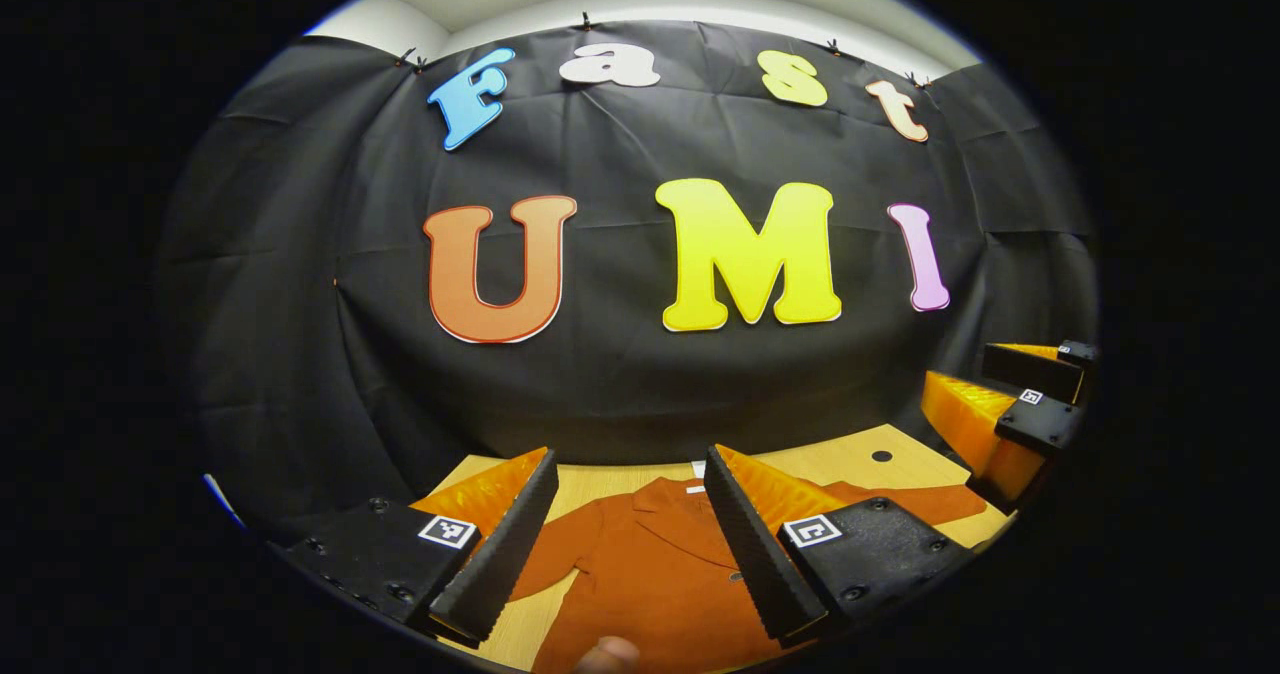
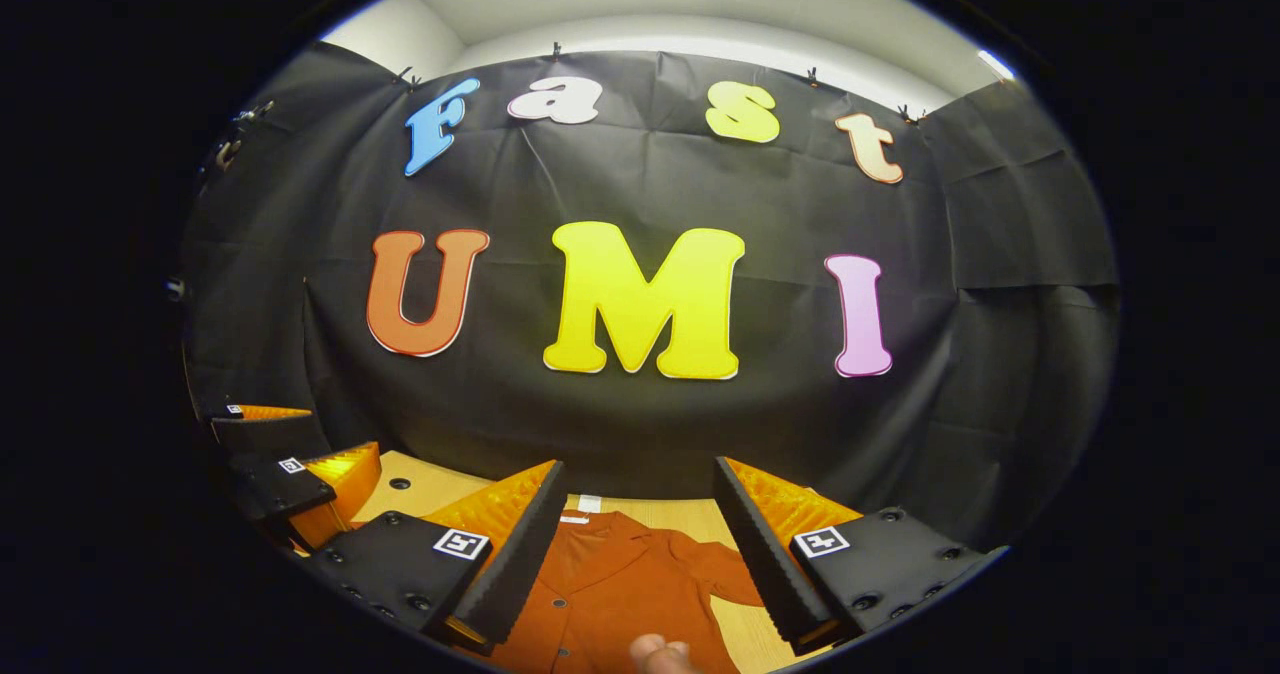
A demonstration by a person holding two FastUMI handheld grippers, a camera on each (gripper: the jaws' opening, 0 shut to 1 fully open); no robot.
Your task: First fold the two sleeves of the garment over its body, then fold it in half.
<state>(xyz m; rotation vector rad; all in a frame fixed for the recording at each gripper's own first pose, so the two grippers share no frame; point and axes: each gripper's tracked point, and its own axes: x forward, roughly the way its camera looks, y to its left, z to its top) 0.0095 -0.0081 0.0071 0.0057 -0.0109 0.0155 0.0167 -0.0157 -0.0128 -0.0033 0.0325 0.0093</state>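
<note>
Garment [image 1: 650,574] | lay flat on desk [image 1: 850,459], collar toward wall, sleeves spread | left tongs [image 1: 625,544] and right tongs [image 2: 635,554] hovered above, both agape, gripping nothing | progress judged: no fold made; both sleeves and halving outstanding

Both views face the booth's back wall [image 1: 620,374] from above the garment [image 2: 610,594], side by side.

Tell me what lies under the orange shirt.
The orange shirt lies flat on a light wooden table, whose bare top shows around it. Whatever sits on the wood beneath the cloth itself is covered and cannot be seen.
</note>
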